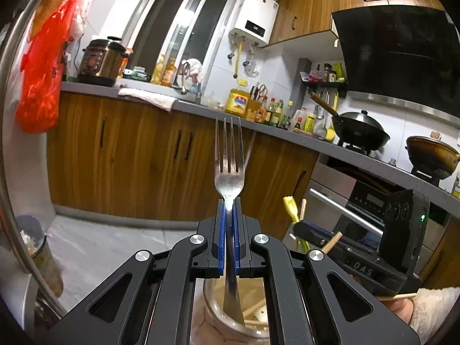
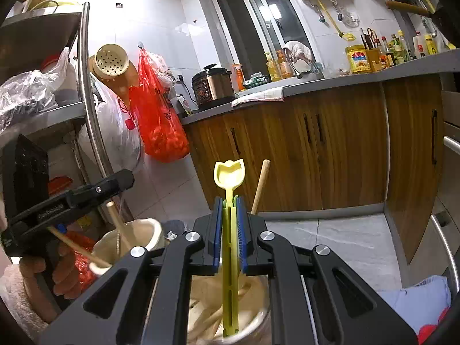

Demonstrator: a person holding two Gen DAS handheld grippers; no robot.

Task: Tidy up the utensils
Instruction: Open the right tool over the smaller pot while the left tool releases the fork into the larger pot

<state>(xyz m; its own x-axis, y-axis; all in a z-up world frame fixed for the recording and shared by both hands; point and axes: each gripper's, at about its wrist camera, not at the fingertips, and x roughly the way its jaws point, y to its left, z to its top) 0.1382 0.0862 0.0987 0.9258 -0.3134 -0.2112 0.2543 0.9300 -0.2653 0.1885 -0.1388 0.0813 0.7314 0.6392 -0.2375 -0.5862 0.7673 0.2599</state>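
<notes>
Although both wrist views are strongly curved and each gripper's black body blocks the lower frame, the main items can be made out. The wooden cabinets (image 1: 138,155) under the grey counter (image 1: 198,109) fill the background in both views. A red plastic bag (image 2: 161,120) hangs at the left beside a metal rack (image 2: 86,80), whose shelves are cut off at the frame edge. Below the left gripper (image 1: 229,210) sits a glass jar (image 1: 212,310), seen only through the gap in the linkage; its rim and base are hidden, and pale sticks inside cannot be counted. The left gripper is clenched on a metal fork (image 1: 229,172), tines upright, handle end reaching down into the jar mouth. The right gripper (image 2: 229,210) is clamped on a yellow-green plastic spoon (image 2: 229,178), bowl upward, its lower end over another container of pale utensils that is blurred and mostly covered. In the right wrist view a cream ceramic holder (image 2: 152,230) stands under the left gripper, partly masked. A wooden chopstick (image 2: 260,184) rises just beside the right gripper; whether it is pinched or merely behind cannot be told. A hand (image 2: 54,270) grips the left tool, half hidden.
</notes>
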